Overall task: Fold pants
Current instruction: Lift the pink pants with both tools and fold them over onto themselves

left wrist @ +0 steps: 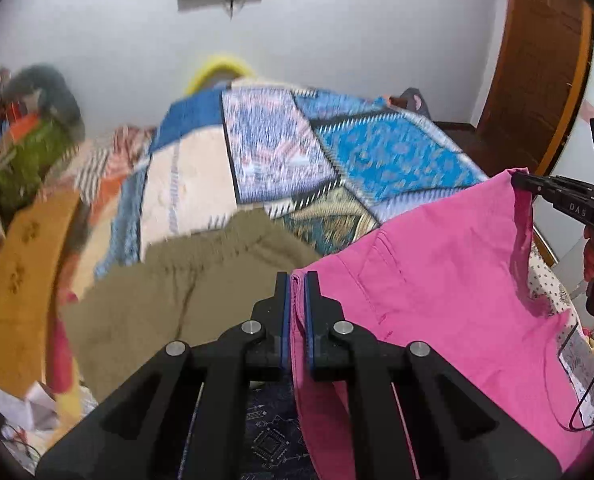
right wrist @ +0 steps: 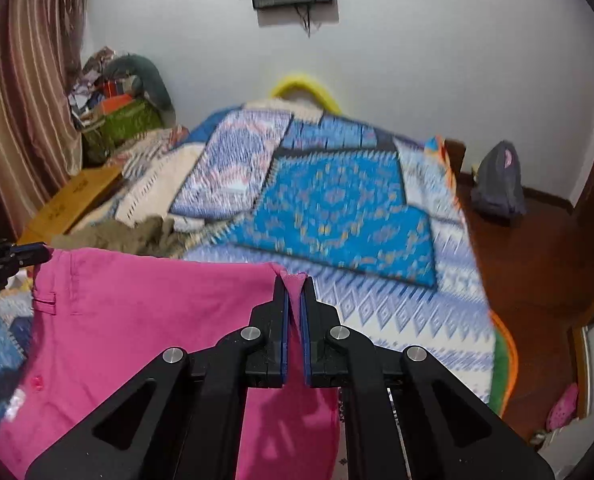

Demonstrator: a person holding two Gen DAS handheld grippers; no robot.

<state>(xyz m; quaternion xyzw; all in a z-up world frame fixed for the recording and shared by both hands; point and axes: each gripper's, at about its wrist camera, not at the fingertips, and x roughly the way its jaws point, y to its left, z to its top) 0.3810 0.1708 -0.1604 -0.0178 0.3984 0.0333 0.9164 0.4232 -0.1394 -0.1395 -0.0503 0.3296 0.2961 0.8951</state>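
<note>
The pink pants hang in the air above the bed, stretched between the two tools. The left gripper is pinching one corner of the waistband, its blue pads pressed tight on a fold of cloth. The right gripper is pinching the opposite corner the same way, with a small peak of pink fabric poking up between its fingers. Holding both top corners apart pulls the waistband into a straight line, so the legs drop freely below and creases can fall out; this looks like the spreading step before the pants are laid on the bed for a fold. A heap of olive clothing lies on the bed beyond the pants, close enough that the pink cloth could land on it unless it is lowered to one side.
</note>
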